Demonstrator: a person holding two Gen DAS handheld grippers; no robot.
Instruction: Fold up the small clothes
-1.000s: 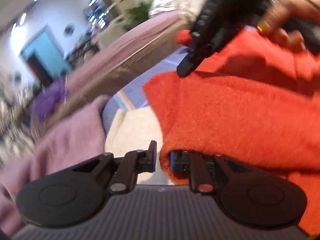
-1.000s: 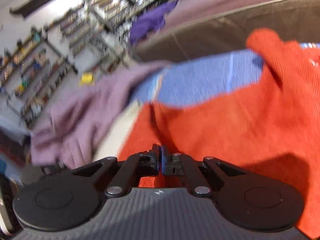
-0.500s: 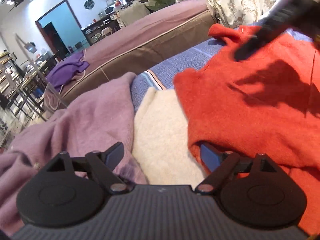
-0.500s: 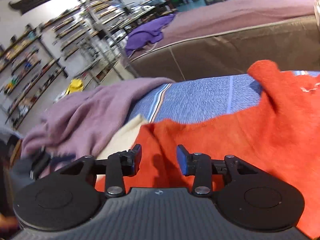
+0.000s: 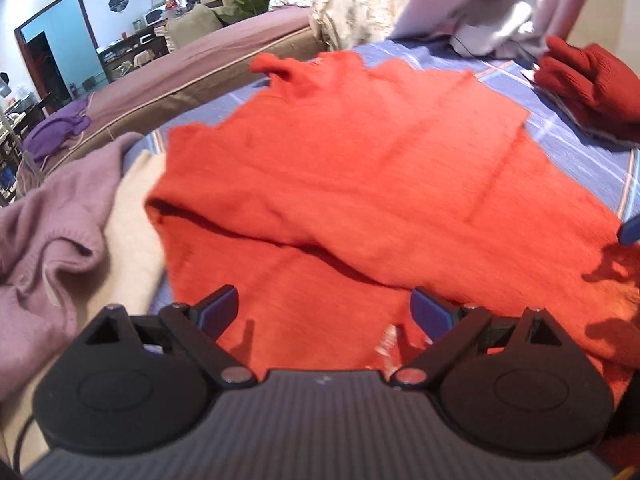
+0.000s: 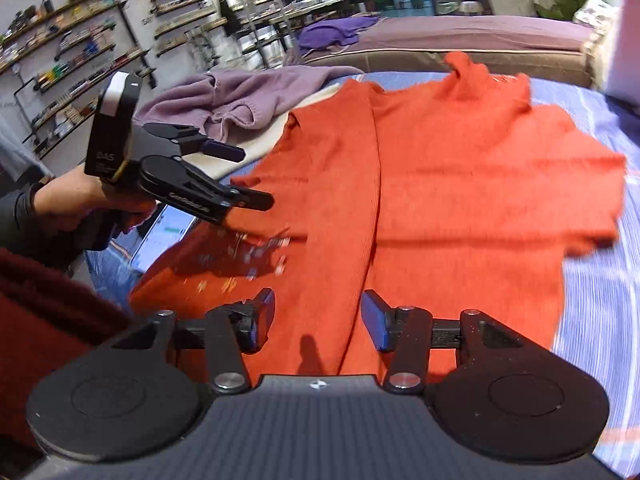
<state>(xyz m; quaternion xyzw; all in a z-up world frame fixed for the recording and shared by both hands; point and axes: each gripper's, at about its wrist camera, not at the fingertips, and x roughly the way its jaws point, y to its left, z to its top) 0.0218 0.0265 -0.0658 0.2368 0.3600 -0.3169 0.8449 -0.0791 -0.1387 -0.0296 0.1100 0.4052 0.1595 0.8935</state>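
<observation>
Blue striped bedcover (image 5: 568,140) serves as the work surface, flat and broad, with a brown-and-mauve sofa (image 6: 460,46) running along its far edge. Orange sweater (image 6: 460,184) lies spread across the middle of the cover, collar toward the sofa, hem toward the cameras; one sleeve is already laid inward over the body, its long edge running down the chest in the right wrist view, so the first fold appears done and the garment lies flat. The opposite sleeve sticks out sideways over the cover, likely the next part to bring in. Beside the sweater on the left, a lilac knit (image 5: 52,240) lies crumpled with a cream garment (image 5: 134,216) partly under it, seemingly waiting their turn. At the far right corner sits a dark red knitted item (image 5: 592,80) below a heap of pale fabric (image 5: 500,4), well apart from the work. Left gripper (image 5: 324,312) hovers above the lower body of the sweater, jaws just been opening and now spread wide with only fabric seen beneath them, nothing pinched. Right gripper (image 6: 318,318) likewise hangs over the hem, jaws just been opening, well apart, the folded sleeve edge running up between them but not clamped. In the right wrist view the person's left hand (image 6: 80,204) holds its tool off the cloth, casting a shadow on it. Judgement: both tools have let go so the fold can settle, free for the next grasp.
</observation>
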